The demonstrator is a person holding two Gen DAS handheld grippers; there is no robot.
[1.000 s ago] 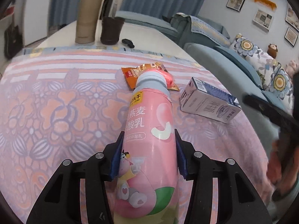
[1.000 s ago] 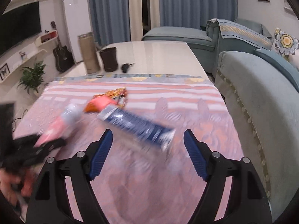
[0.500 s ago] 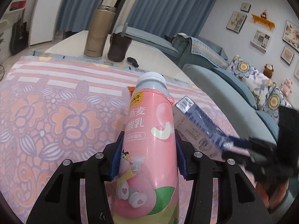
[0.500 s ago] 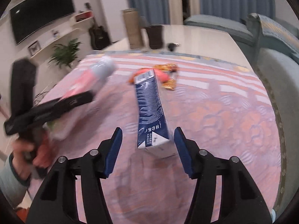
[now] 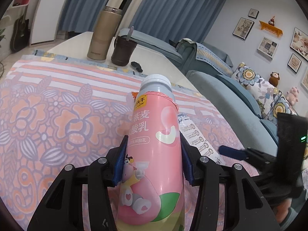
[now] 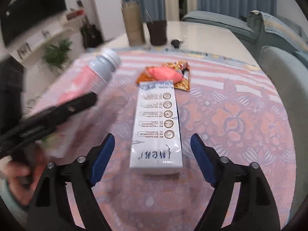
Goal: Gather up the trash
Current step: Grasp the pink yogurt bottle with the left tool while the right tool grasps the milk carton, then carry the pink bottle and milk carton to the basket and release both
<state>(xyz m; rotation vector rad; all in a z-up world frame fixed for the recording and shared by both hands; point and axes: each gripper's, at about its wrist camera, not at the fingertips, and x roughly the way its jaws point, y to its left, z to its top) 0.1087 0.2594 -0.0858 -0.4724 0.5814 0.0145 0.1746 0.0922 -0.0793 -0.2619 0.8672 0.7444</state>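
A pink yogurt bottle (image 5: 154, 144) with a grey cap sticks up out of my left gripper (image 5: 153, 161), which is shut on its body and holds it off the cloth. In the right wrist view the same bottle (image 6: 92, 77) and left gripper (image 6: 57, 113) are blurred at the left. A white and blue carton (image 6: 157, 123) lies flat on the cloth between the jaws of my right gripper (image 6: 152, 135). Those jaws are opening, and the blue pads stand clear of the carton's sides. An orange snack wrapper (image 6: 169, 73) with a pink piece on it lies just beyond the carton.
A floral pink cloth (image 5: 48, 115) covers the near part of the white table. At the far end stand a tan thermos (image 5: 104, 36), a dark cup (image 5: 124, 52) and a small black object (image 5: 136, 66). A blue-grey sofa (image 5: 231, 100) runs along the table's right side.
The right gripper came in over the carton, narrowed around it, then spread wide; the carton now lies lengthwise with its white side up. The left gripper tilted up a little with the bottle.
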